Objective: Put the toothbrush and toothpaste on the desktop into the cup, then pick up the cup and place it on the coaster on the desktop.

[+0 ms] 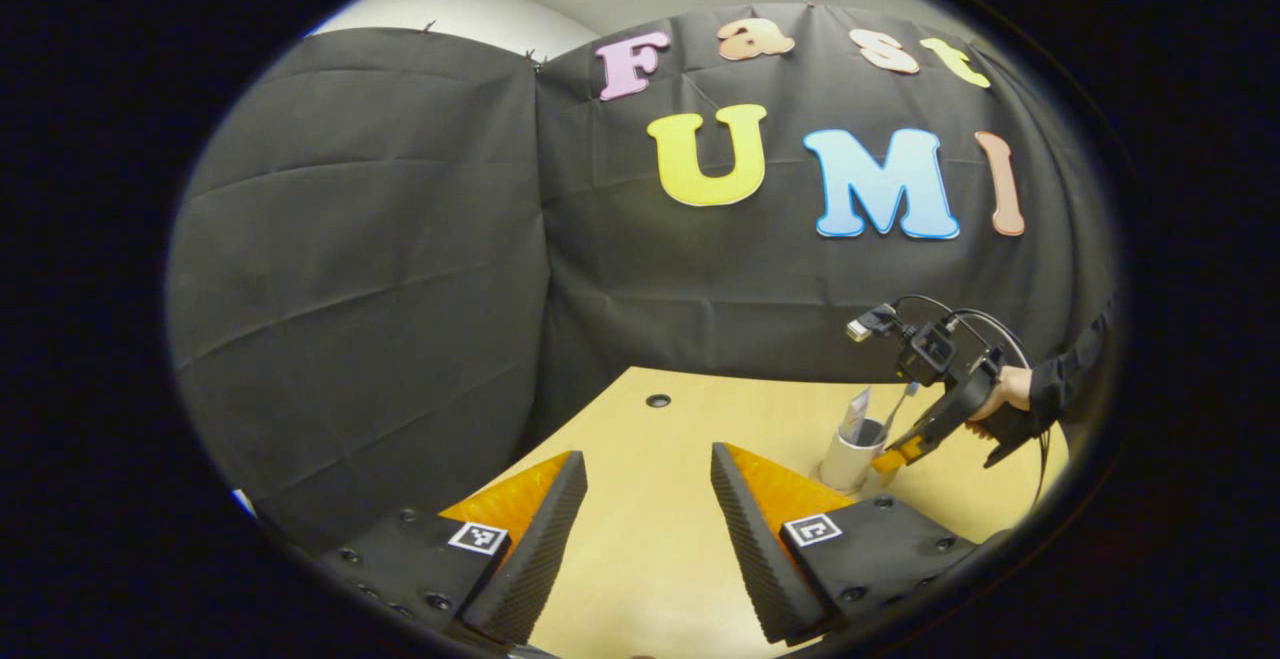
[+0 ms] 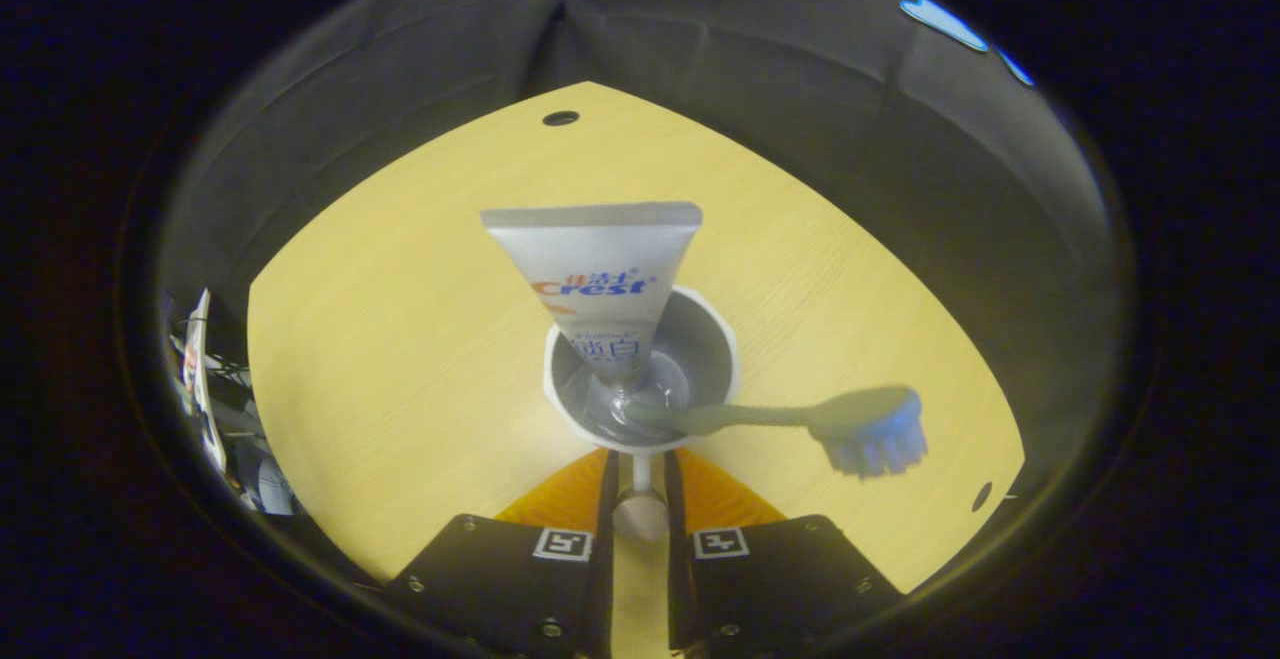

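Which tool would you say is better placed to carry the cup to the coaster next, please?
The right tool, probably: its fingers are already closed on the cup, which holds the toothpaste and toothbrush. The left tool is open above bare desktop, away from the cup.

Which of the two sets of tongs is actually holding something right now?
The right tongs, closed on the handle of the white cup holding toothpaste and toothbrush. The left tongs gape open above bare desk.

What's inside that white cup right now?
The cup holds a toothpaste tube standing cap down and a toothbrush with its bristle head sticking out over the rim. The cup's bottom is mostly hidden beneath them.
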